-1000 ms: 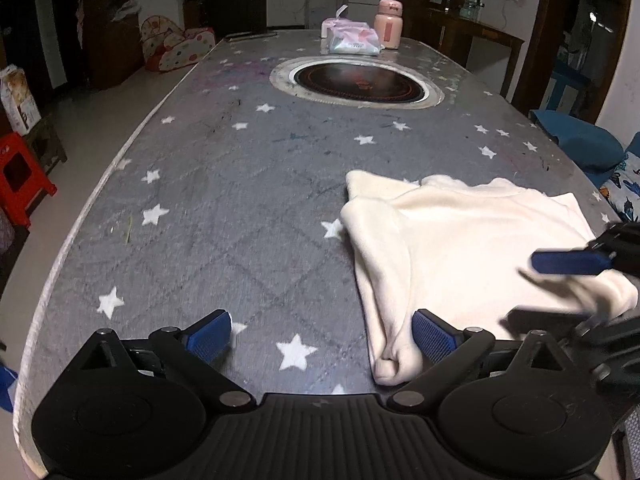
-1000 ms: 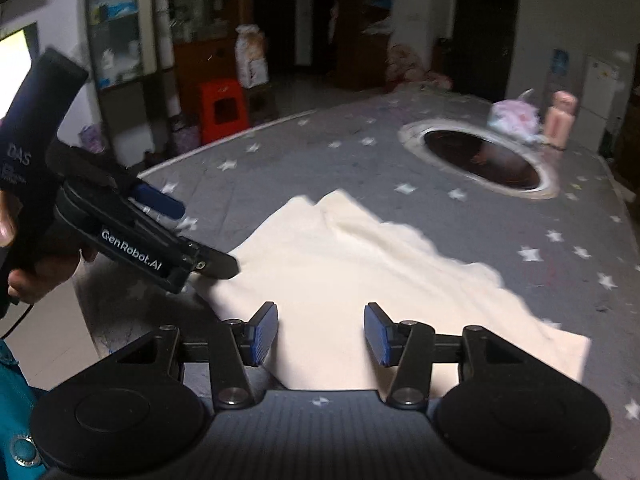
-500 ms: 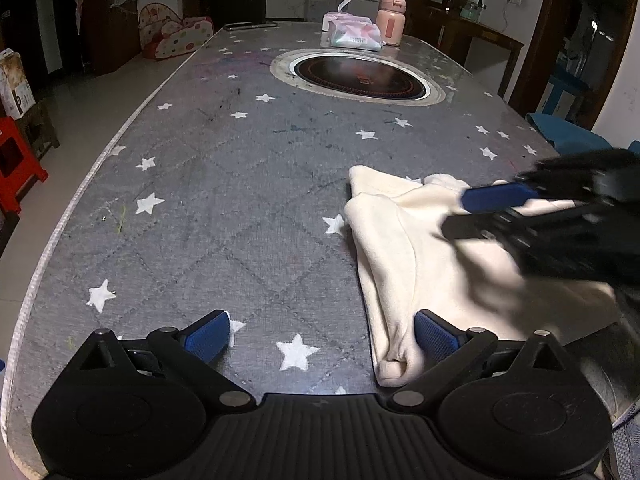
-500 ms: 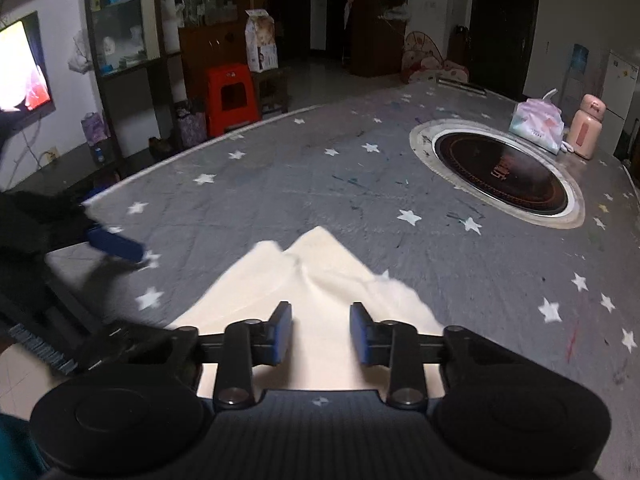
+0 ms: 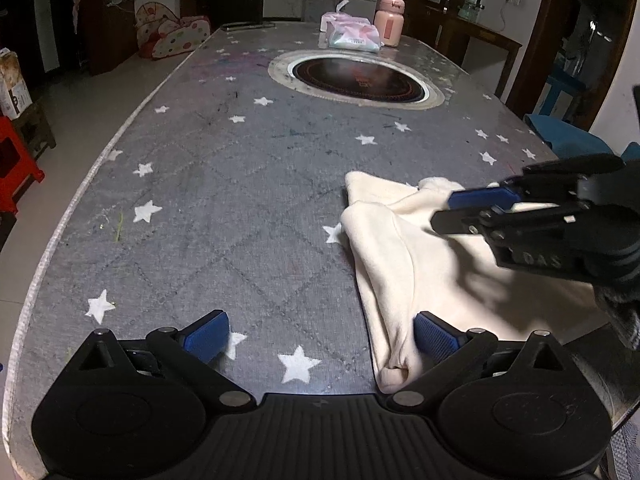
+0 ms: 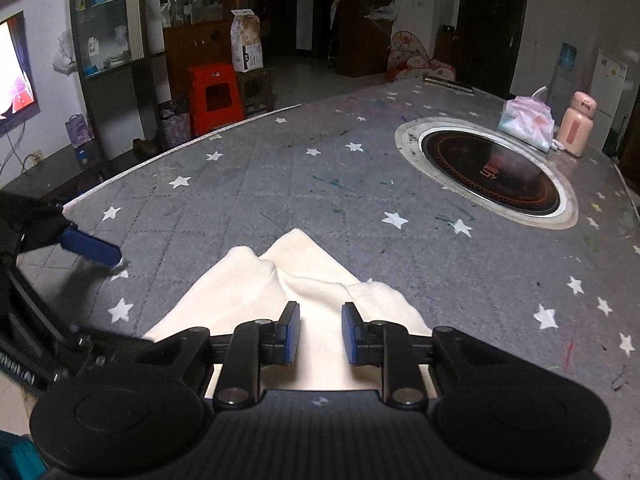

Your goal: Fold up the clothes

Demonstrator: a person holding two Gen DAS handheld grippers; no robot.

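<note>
A cream garment (image 5: 404, 256) lies folded on the grey star-print table (image 5: 224, 208), at the right in the left wrist view and low centre in the right wrist view (image 6: 280, 284). My left gripper (image 5: 320, 334) is open wide and empty, its right pad beside the garment's near left corner. My right gripper (image 6: 320, 334) is open a little and empty, hovering over the garment's far part. It also shows in the left wrist view (image 5: 472, 210), above the cloth.
A round inset cooktop (image 5: 356, 80) sits mid-table. A tissue pack (image 5: 352, 36) and a pink bottle (image 5: 389, 20) stand at the far end. The table's left edge (image 5: 80, 196) curves near. A red stool (image 6: 214, 96) stands on the floor beyond.
My right gripper has moved forward over the garment toward its far corner and narrowed a little. My left gripper has stayed at the near corner, still open.
</note>
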